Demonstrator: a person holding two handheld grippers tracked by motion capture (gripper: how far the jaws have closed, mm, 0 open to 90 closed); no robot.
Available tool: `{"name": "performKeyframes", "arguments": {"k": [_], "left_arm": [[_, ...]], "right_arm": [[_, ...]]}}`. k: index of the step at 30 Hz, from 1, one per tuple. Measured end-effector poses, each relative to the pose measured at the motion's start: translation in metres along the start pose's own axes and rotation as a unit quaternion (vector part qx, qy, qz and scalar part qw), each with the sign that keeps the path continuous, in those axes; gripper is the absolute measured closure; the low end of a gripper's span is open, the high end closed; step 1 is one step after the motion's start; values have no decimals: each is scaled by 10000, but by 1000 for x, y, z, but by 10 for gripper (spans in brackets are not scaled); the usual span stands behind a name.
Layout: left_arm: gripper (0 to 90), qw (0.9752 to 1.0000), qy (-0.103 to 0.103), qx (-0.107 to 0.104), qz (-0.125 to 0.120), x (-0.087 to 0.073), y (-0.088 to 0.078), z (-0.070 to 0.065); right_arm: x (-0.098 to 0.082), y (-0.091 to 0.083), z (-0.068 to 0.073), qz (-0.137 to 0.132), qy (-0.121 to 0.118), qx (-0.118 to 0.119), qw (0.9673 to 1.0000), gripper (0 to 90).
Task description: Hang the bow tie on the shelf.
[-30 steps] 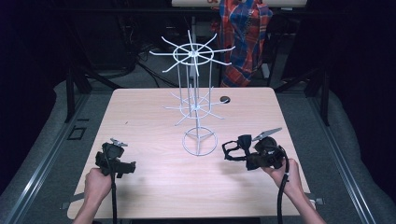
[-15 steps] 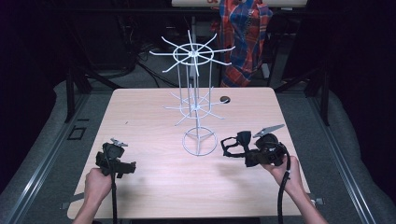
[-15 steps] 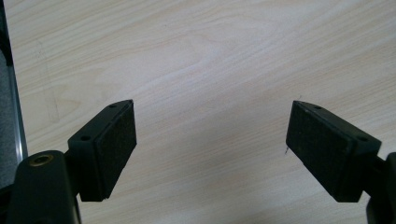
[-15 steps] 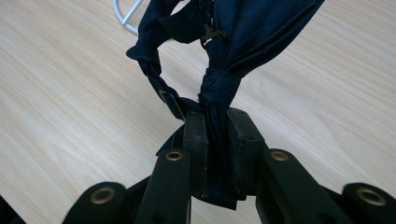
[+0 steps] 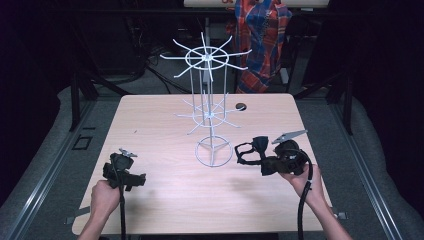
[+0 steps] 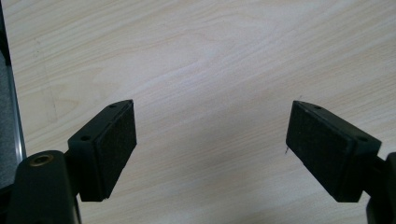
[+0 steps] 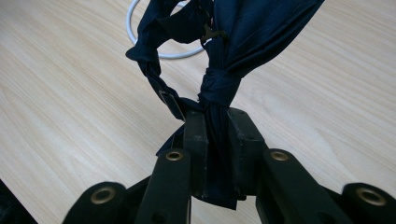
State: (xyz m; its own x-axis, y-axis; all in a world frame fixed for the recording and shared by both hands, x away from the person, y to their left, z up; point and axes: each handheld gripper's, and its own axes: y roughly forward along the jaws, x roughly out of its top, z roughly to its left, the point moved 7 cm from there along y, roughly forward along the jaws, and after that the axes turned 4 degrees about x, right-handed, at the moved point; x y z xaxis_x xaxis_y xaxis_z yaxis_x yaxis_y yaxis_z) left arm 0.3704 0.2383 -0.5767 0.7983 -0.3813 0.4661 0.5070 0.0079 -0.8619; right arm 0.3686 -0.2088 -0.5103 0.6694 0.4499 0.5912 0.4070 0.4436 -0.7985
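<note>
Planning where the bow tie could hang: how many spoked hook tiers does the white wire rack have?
2. The upper tier tops the white wire rack; the lower tier sits about halfway down its posts. None appears hidden.

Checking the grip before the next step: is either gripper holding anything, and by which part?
The right gripper is shut on the dark bow tie, pinching it just below its knot. The left gripper holds nothing.

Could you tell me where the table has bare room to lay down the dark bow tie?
The broad bare patch is the near middle of the table, between the left gripper and the right gripper that holds the bow tie. The far left, beside the white wire rack, is bare too. The rack's ring base crowds the centre.
</note>
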Motion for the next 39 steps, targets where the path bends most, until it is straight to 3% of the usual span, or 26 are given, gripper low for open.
{"name": "performKeyframes", "arguments": {"k": [17,39], "left_arm": [[165,10000,-7,-12,34,-1,0,0],[165,10000,29,-7,72,-1,1,-1]], "right_arm": [[10,-13,-2,-232,-32,9,9997,791],[27,-36,14,-526,-299,74,9981,791]]}}
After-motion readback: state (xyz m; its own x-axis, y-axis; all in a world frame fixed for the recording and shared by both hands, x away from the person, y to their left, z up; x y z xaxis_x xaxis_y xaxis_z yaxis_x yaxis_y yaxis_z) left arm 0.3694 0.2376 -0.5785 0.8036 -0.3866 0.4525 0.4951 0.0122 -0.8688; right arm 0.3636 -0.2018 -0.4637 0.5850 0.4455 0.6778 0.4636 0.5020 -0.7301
